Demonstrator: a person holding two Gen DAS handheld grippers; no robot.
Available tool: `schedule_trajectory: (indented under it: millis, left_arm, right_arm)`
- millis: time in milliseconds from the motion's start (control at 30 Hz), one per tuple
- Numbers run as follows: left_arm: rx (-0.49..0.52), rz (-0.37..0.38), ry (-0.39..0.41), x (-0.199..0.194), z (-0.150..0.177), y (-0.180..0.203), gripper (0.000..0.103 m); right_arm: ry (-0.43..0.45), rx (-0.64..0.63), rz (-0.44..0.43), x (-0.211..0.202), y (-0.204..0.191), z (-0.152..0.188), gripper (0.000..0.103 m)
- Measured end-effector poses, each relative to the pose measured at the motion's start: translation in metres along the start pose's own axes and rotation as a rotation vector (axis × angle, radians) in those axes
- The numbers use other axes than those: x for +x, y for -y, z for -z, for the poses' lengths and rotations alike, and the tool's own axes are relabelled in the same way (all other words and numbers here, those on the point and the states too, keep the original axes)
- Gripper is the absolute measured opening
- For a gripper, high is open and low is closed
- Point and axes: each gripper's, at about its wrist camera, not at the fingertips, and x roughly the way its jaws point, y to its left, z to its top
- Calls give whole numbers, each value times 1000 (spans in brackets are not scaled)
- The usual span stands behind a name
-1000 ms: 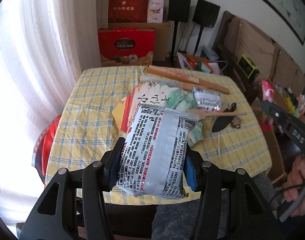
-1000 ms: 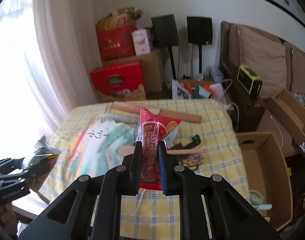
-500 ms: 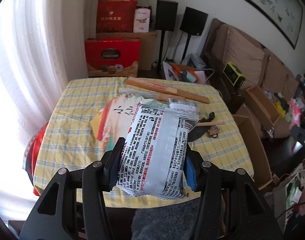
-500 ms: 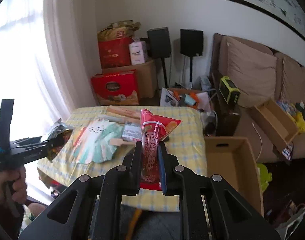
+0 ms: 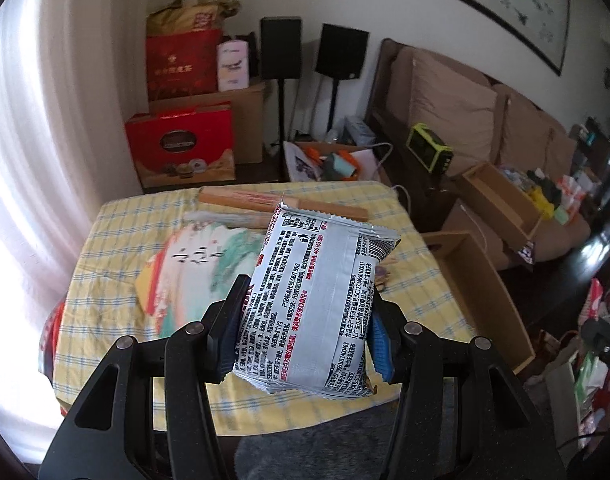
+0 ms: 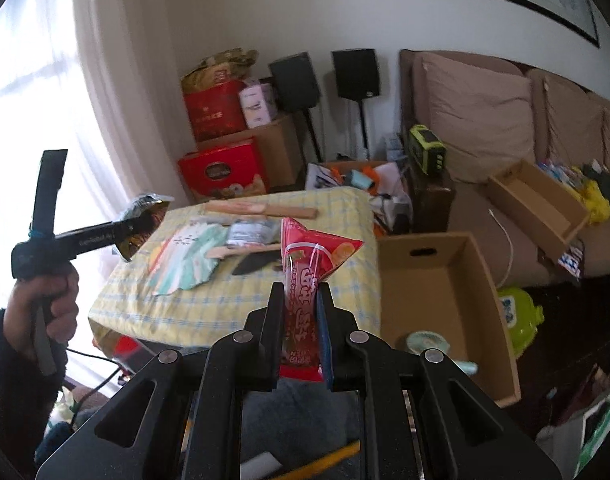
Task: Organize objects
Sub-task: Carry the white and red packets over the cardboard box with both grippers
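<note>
Gripping a silver snack packet (image 5: 313,304) printed with black and red text, the left gripper (image 5: 305,320) holds it raised above the near edge of a table (image 5: 117,240) covered in a yellow checked cloth, its blue-padded fingers (image 5: 379,344) pressed against the packet's two long sides. The right gripper (image 6: 301,320) is clamped on a red snack bag (image 6: 305,264), pinched narrowly between its fingers so that the bag's top flares out above them; it hangs in the air between the table and an open cardboard box (image 6: 477,280) that stands on the floor just beside the table's right edge. From the right wrist camera, a person's hand (image 6: 49,300) in a dark sleeve grasps the handle of the left gripper at the far left of the view, the packet at its tip showing as a dark, shiny shape near the window curtain. On the cloth lie a paper fan (image 6: 189,264) painted in green and orange, a long wooden folded fan (image 5: 281,204) along the far edge, a small silver packet (image 6: 249,232), a wooden spatula (image 6: 241,251) and a dark leaf-shaped item (image 6: 257,262) beside it. Behind the table are red gift boxes (image 5: 181,148) stacked against the wall, two black speakers (image 5: 281,52) on stands, and a brown sofa (image 5: 457,100) with a second, shallower cardboard box (image 6: 541,204) resting on its seat.
</note>
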Motion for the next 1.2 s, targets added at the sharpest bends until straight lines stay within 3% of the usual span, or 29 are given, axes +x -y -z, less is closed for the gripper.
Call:
schedule_trajectory:
  millis: [267, 400, 600, 800, 1200]
  left_arm:
    - [80, 26, 24, -8, -13, 52, 50]
    - [101, 45, 23, -10, -14, 79, 50]
    - [120, 58, -1, -3, -13, 107, 50]
    - [154, 88, -19, 11, -13, 134, 50]
    - [281, 244, -40, 18, -11, 196, 50]
  right_arm:
    - [39, 127, 9, -10, 53, 14, 13]
    - [63, 177, -29, -16, 65, 30, 13]
    - [25, 205, -16, 2, 80, 51, 13]
    - [43, 228, 79, -5, 110, 52, 14]
    - [58, 292, 231, -20, 186, 70, 13]
